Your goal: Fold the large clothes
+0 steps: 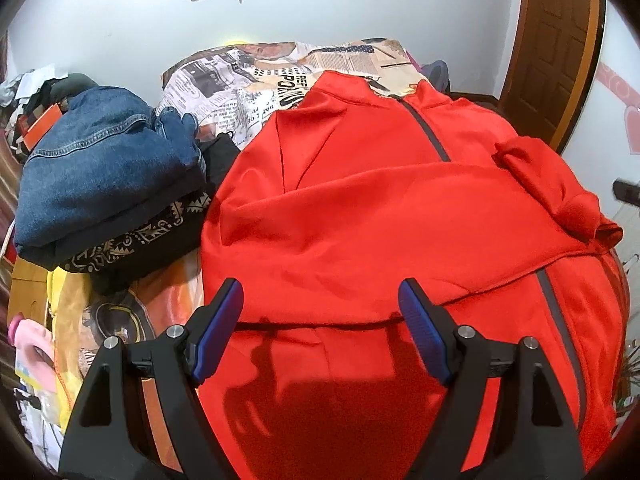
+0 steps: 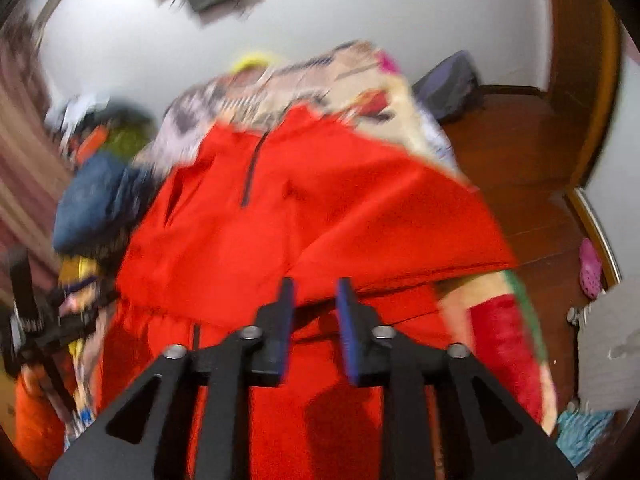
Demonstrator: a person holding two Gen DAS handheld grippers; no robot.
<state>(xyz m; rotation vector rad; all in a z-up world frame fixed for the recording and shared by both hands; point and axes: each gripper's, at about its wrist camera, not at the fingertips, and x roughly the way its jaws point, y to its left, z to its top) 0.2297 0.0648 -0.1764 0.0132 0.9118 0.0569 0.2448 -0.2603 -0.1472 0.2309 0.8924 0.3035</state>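
Observation:
A large red jacket (image 1: 380, 208) with a dark zip lies spread on the bed, one sleeve folded across its chest. My left gripper (image 1: 320, 312) is open and empty, its blue pads just above the jacket's lower part. In the blurred right wrist view the same jacket (image 2: 304, 216) fills the middle. My right gripper (image 2: 316, 292) hovers over the jacket's lower hem with its jaws a narrow gap apart and nothing between them. The left gripper (image 2: 24, 320) shows at the far left of that view.
A folded stack with a blue denim jacket (image 1: 104, 164) on a black patterned garment (image 1: 136, 240) sits left of the red jacket. A newspaper-print sheet (image 1: 248, 80) covers the bed. A wooden door (image 1: 556, 48) and wooden floor (image 2: 520, 168) lie to the right.

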